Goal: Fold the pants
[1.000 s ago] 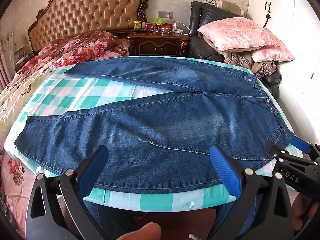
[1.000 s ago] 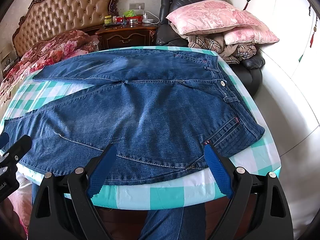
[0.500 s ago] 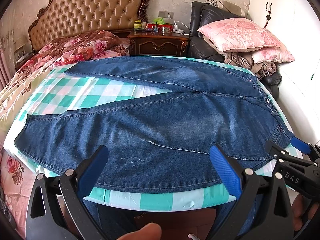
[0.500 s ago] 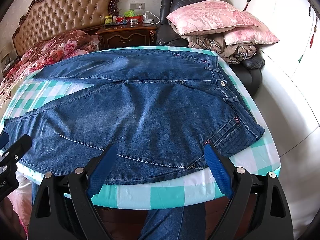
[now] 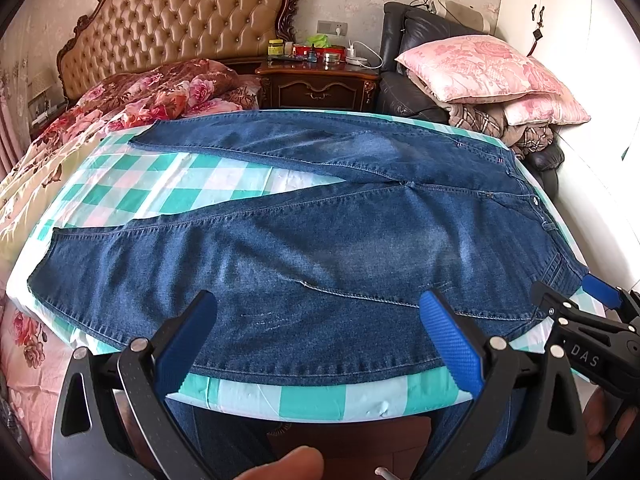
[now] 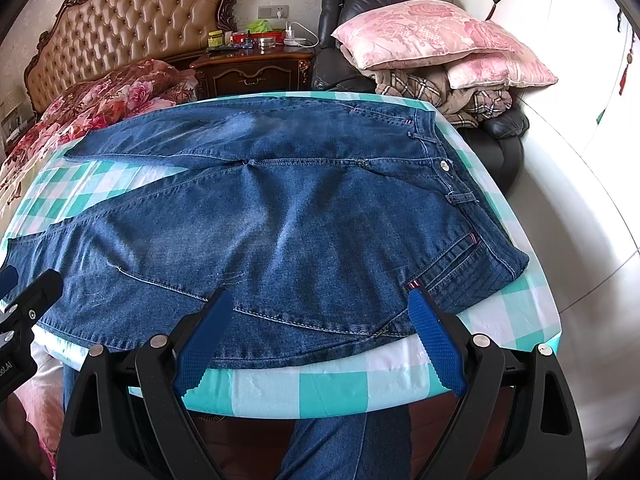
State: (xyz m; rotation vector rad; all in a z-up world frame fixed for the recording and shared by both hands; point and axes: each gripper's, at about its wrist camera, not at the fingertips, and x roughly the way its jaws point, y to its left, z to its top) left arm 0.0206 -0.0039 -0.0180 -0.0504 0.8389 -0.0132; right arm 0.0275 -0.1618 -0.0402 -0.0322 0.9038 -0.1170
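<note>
Blue denim pants (image 5: 320, 240) lie flat on a table with a green-and-white checked cloth (image 5: 168, 184). Their legs spread apart toward the left and the waistband (image 6: 452, 184) is at the right. My left gripper (image 5: 316, 328) hovers open over the near leg's lower edge, holding nothing. My right gripper (image 6: 316, 324) is open too, above the near hip by the front pocket (image 6: 452, 256). Each gripper shows at the edge of the other's view: the right gripper (image 5: 592, 320) and the left gripper (image 6: 24, 300).
A bed with a floral quilt (image 5: 132, 100) and tufted headboard (image 5: 180, 28) stands behind left. A dark nightstand (image 5: 320, 80) with small items is at the back. Pink pillows (image 5: 480, 68) are piled on a black armchair (image 6: 504, 132) at back right. The person's legs (image 6: 340, 444) are below the table's near edge.
</note>
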